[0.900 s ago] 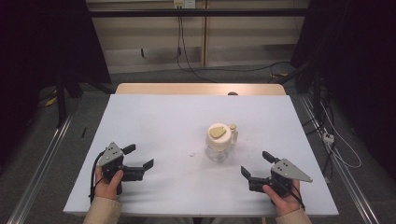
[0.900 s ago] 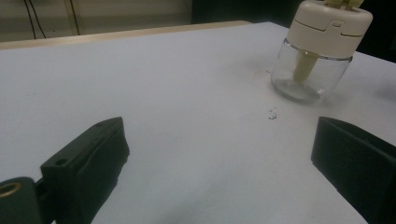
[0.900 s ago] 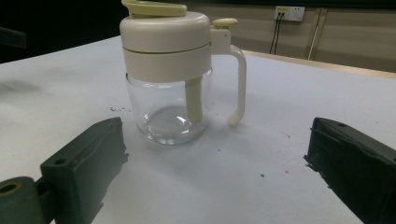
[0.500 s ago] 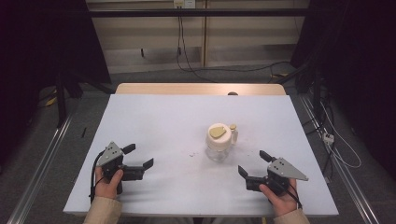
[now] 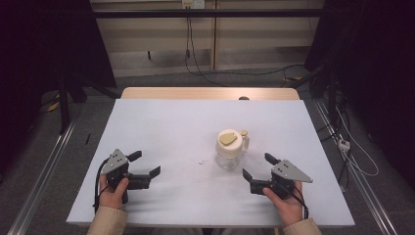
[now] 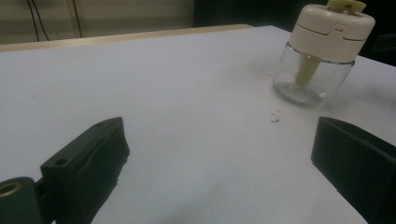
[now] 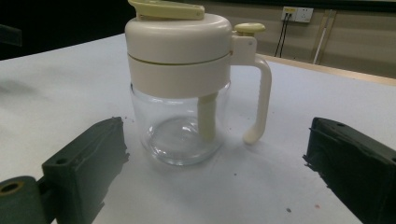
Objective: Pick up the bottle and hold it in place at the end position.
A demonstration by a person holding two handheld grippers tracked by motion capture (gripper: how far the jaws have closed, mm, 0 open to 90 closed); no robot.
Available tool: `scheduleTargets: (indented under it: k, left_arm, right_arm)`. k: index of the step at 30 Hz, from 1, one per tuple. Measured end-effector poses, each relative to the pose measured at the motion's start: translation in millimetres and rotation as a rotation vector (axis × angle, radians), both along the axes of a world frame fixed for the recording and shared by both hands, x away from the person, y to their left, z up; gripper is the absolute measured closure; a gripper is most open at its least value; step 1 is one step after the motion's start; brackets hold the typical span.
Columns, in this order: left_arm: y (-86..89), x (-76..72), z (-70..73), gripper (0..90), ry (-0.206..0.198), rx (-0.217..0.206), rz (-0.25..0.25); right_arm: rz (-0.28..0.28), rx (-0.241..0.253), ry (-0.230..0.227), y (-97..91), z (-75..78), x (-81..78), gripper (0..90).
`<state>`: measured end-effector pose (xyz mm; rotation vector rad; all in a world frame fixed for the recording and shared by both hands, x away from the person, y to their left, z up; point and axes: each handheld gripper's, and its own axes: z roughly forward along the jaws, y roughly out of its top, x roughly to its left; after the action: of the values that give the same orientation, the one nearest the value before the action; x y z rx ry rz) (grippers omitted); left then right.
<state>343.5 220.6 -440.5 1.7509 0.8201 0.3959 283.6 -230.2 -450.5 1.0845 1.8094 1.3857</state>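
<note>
Glass at the bottom and cream plastic on top, the jar [image 5: 230, 148] stands upright near the middle of the white surface [image 5: 161, 127], a little to the person's right. Its clear body looks empty apart from a pale stem hanging down from the lid [image 7: 180, 46], and a cream handle [image 7: 259, 98] curves down one side.

The right claw [image 5: 257, 166] hovers low just beside the jar, on the near side of it and pointed at it. Its two black jaws stand wide apart, with nothing between them; in the right gripper view the jar sits framed in the gap but beyond the tips, untouched.

The left claw [image 5: 145, 163] is well apart from the jar, near the left front of the surface. Its jaws are also spread wide and hold nothing, only bare surface beneath them. A few dark crumbs [image 6: 274, 117] lie on the surface near the jar's base.
</note>
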Motion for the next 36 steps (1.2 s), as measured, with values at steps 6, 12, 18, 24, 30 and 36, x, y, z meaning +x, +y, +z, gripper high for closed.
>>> scheduleTargets:
  k: [6, 12, 18, 24, 30, 36]
  left_arm:
    - [-1.0, 0.3, -0.8, 3.2, -0.003, 0.006, -0.002]
    - [-1.3, 0.3, -1.0, 3.2, -0.001, 0.015, -0.005]
    - [-1.3, 0.2, -0.8, 3.2, -0.003, 0.011, -0.003]
    - [-1.2, 0.6, -1.1, 3.2, -0.003, 0.017, -0.010]
    - [-1.8, 0.5, -1.2, 3.2, -0.002, 0.015, -0.012]
    - [-1.5, 0.4, -1.2, 3.2, 0.000, 0.015, -0.011]
  right_arm:
    - [0.011, 0.006, 0.001, 5.8, 1.1, 5.1, 4.4]
    - [0.018, 0.016, 0.009, 9.6, 1.6, 7.7, 4.2]
    - [0.014, 0.031, 0.011, 14.4, 1.9, 14.8, 4.2]
    - [0.017, 0.031, 0.015, 19.7, 1.8, 18.9, 4.3]
    - [0.025, 0.028, 0.020, 26.1, 0.7, 23.1, 4.4]
    - [0.027, 0.039, 0.022, 31.4, 0.9, 27.2, 4.6]
